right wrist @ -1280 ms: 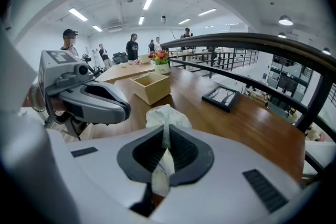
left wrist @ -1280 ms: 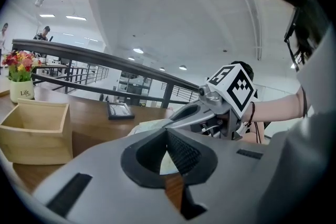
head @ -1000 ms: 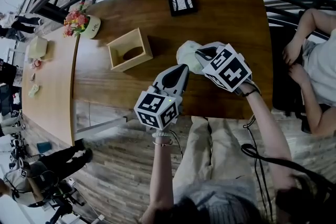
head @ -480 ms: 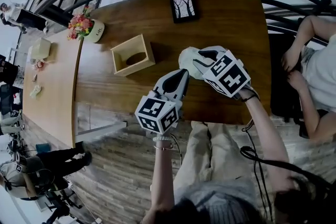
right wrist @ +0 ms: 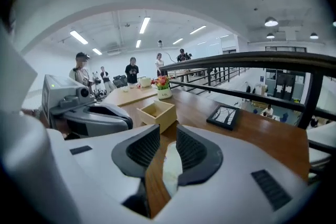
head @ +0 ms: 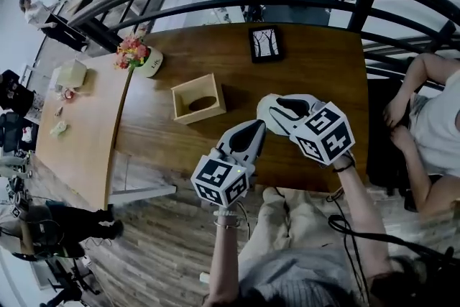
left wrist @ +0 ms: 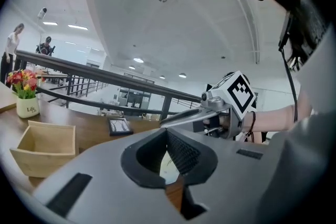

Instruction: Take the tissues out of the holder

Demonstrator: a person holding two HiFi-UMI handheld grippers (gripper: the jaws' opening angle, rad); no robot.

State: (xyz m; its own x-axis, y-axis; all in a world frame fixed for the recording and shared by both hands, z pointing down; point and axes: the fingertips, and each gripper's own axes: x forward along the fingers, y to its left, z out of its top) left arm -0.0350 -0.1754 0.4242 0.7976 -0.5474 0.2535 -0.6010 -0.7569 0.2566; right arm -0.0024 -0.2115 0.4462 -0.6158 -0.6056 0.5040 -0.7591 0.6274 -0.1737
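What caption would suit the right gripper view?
Right gripper, fingers just opened, not gripping, above white tissues on the wooden table; wooden holder beyond.

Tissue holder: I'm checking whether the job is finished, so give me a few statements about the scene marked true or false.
1. No tissues show inside the wooden holder. True.
2. The right gripper has its fingers clamped on the tissues. False: the fingers have just opened and stand apart, and the tissues lie on the table below the gap.
3. The picture frame lies flat on the table. True.
4. The flower pot stands inside the holder. False: it stands on the table, apart from the holder.
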